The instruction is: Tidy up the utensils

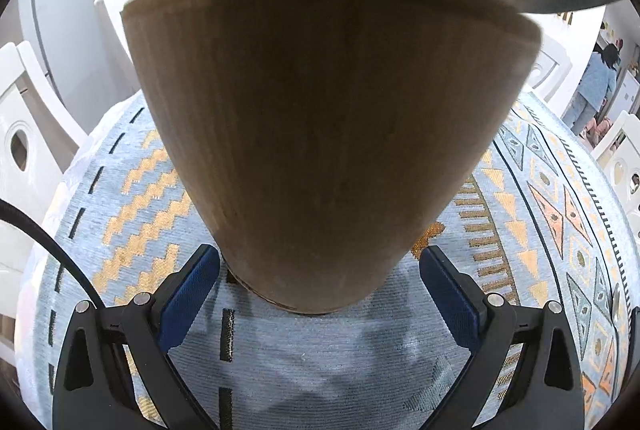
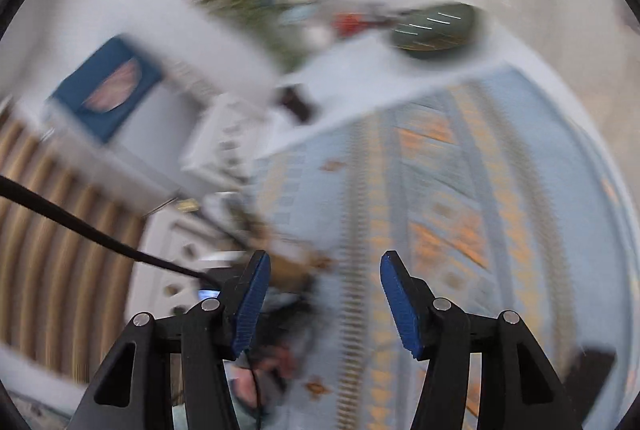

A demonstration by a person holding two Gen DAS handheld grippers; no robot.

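Left wrist view: my desk [image 1: 132, 198] fills the ground, spread with a pale blue cloth in orange zigzags and triangles.
Holder: a wooden utensil holder [image 1: 320, 134] with a cream upper band stands on the desk, looming right in front of my left gripper [image 1: 320, 294]; it is my landmark for the rest.
Holder contents: its mouth is out of the picture, so I cannot tell what is already inside.
Chairs: white chairs [image 1: 28, 134] ring the desk behind the holder and to both sides of it.
Left gripper: spread wide, its blue pads flanking the holder's foot; whether they press on the wood I cannot tell.
Right wrist view: badly smeared, with the same blue cloth running away from my right gripper [image 2: 324, 302].
Right gripper: released, nothing between its pads.
Utensils: a blurred brownish clutter [image 2: 280, 262] lies at the desk edge just beyond my right gripper's left pad; possibly the utensils, but too smeared to name, and I cannot place it relative to the holder.
Cable: a black cable [image 2: 80, 226] crosses the left of that view.
Step in hand: I judge the left gripper steadies the holder while the empty right one goes for another utensil.
Next move: I expect to need a steady approach, pads lined across one handle, then a lift clear and a drop into the holder's mouth.
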